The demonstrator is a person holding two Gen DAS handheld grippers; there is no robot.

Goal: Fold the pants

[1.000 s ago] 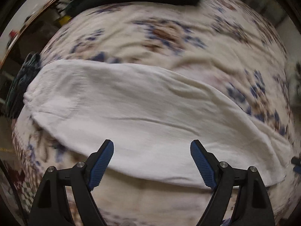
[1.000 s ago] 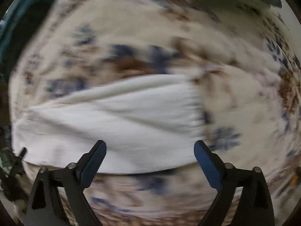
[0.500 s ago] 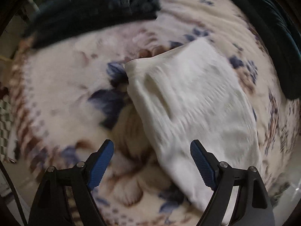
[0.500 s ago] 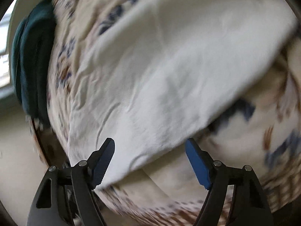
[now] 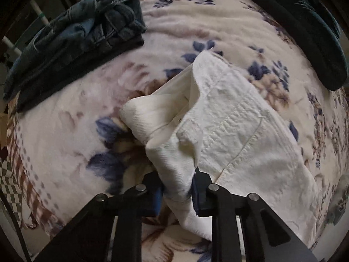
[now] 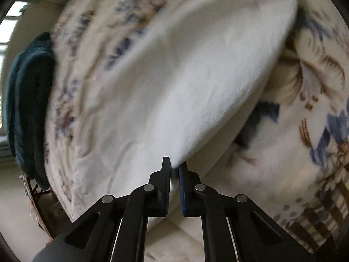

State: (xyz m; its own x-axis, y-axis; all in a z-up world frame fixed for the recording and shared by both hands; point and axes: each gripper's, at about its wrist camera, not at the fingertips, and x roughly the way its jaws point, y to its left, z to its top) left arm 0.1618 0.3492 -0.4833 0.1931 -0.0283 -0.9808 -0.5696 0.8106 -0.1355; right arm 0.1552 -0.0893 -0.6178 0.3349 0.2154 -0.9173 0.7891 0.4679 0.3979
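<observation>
White pants (image 5: 235, 131) lie on a floral blanket. In the left wrist view my left gripper (image 5: 177, 187) is shut on a bunched edge of the pants near the waistband, where a pocket seam and inner lining show. In the right wrist view the same white pants (image 6: 174, 76) fill the middle, and my right gripper (image 6: 174, 170) is shut on their lower edge, which is lifted a little off the blanket.
The cream blanket (image 5: 65, 131) with blue and brown flowers covers the surface. A pile of dark blue jeans (image 5: 82, 28) lies at the far left. A dark teal cloth (image 5: 322, 43) lies at the far right; it also shows in the right wrist view (image 6: 28, 109).
Both grippers were open above the pants. They have closed in on the cloth and are now shut on it, the left at the waistband end, the right at the other edge.
</observation>
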